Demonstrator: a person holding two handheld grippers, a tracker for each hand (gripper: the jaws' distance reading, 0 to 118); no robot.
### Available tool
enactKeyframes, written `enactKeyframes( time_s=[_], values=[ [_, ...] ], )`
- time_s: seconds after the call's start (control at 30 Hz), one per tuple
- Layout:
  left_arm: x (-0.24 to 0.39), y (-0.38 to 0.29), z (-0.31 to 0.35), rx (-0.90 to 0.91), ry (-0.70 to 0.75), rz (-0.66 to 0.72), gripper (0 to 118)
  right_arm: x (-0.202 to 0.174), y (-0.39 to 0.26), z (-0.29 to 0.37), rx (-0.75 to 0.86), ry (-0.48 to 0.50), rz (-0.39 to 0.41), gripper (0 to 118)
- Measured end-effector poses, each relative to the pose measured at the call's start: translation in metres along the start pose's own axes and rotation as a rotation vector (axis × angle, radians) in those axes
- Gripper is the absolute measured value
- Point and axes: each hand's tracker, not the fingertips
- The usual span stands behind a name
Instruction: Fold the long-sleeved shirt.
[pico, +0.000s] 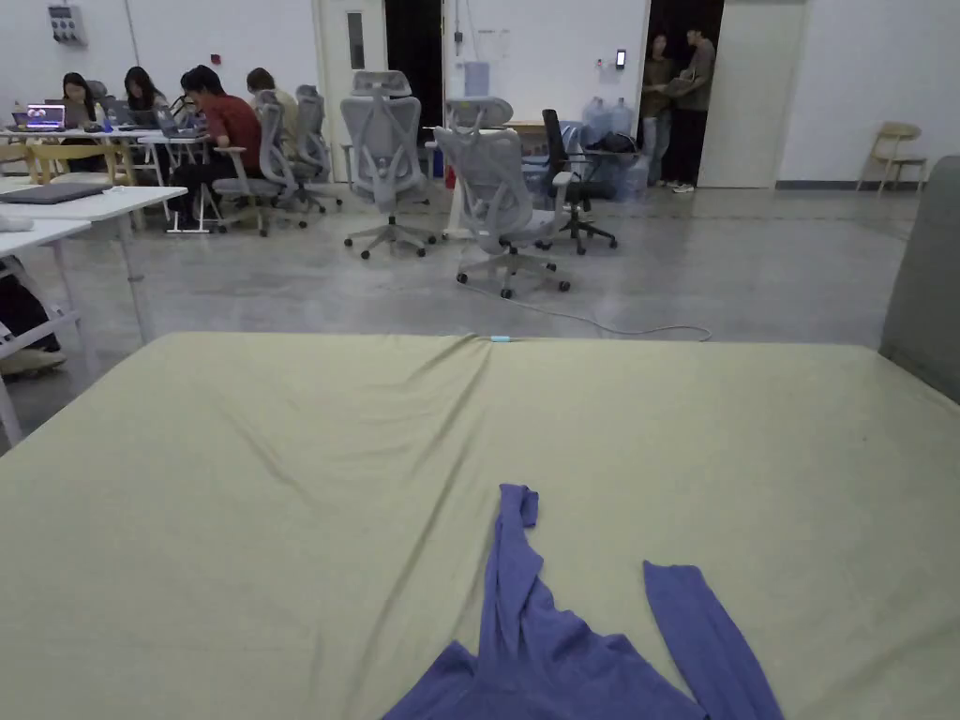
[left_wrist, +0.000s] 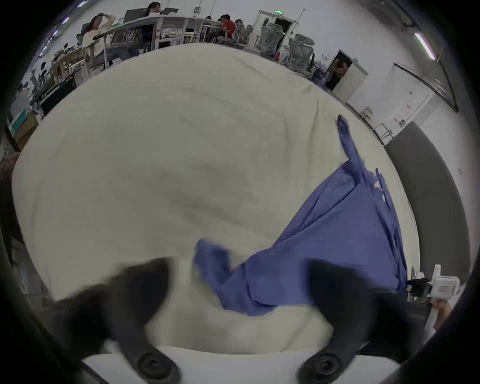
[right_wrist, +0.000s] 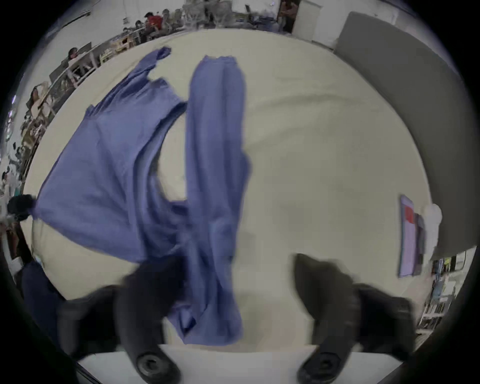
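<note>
blue long-sleeved shirt (pico: 562, 656) lies rumpled on the olive sheet (pico: 281, 487), sleeves sprawled, no fold yet made. left gripper (left_wrist: 239, 293) and right gripper (right_wrist: 233, 291) are both spread wide, pinching nothing.

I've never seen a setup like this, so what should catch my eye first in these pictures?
The blue long-sleeved shirt stands out, spread unfolded on the pale green sheet near the person, both sleeves reaching away across it. In each gripper view, two black fingers stand wide apart at the bottom. Behind, people sit at desks among grey office chairs.
</note>
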Motion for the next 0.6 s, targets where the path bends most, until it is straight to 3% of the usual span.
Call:
enactKeyframes(
  time_s=[0.07, 0.13, 0.27, 0.3, 0.33, 0.37, 0.4, 0.43, 0.5, 0.53, 0.57, 0.6],
  values=[
    [0.008, -0.005, 0.032, 0.163, 0.002, -0.031, 112, 0.005, -0.01, 0.042, 0.208, -0.014, -0.065, 118],
    [0.022, -0.014, 0.052, 0.3, 0.003, -0.032, 113, 0.004, -0.025, 0.071, 0.34, -0.032, -0.122, 118],
    [0.042, -0.039, 0.081, 0.188, 0.001, -0.025, 112, -0.018, -0.048, 0.099, 0.422, 0.063, -0.151, 118],
    [0.045, -0.047, 0.085, 0.14, -0.021, -0.039, 100, -0.024, -0.054, 0.103, 0.422, 0.107, -0.142, 110],
    [0.047, -0.054, 0.088, 0.154, -0.048, -0.036, 71, -0.03, -0.059, 0.105, 0.426, 0.131, -0.126, 89],
    [0.057, -0.061, 0.093, 0.162, -0.044, -0.032, 16, -0.038, -0.06, 0.103, 0.416, 0.127, -0.111, 50],
    [0.056, -0.065, 0.093, 0.158, -0.013, -0.016, 3, -0.047, -0.061, 0.097, 0.397, 0.12, -0.084, 3],
    [0.055, -0.066, 0.092, 0.159, -0.021, -0.02, 1, -0.055, -0.063, 0.096, 0.389, 0.099, -0.058, 3],
    [0.046, -0.065, 0.09, 0.164, -0.043, -0.024, 2, -0.072, -0.061, 0.088, 0.382, 0.155, 0.022, 3],
    [0.043, -0.061, 0.087, 0.18, -0.028, -0.018, 12, -0.077, -0.059, 0.085, 0.381, 0.168, 0.029, 3],
    [0.04, -0.055, 0.081, 0.205, -0.021, 0.011, 47, -0.082, -0.057, 0.082, 0.378, 0.172, 0.025, 3],
    [0.037, -0.044, 0.07, 0.213, 0.014, -0.005, 106, -0.085, -0.053, 0.078, 0.373, 0.185, 0.029, 3]
  ],
)
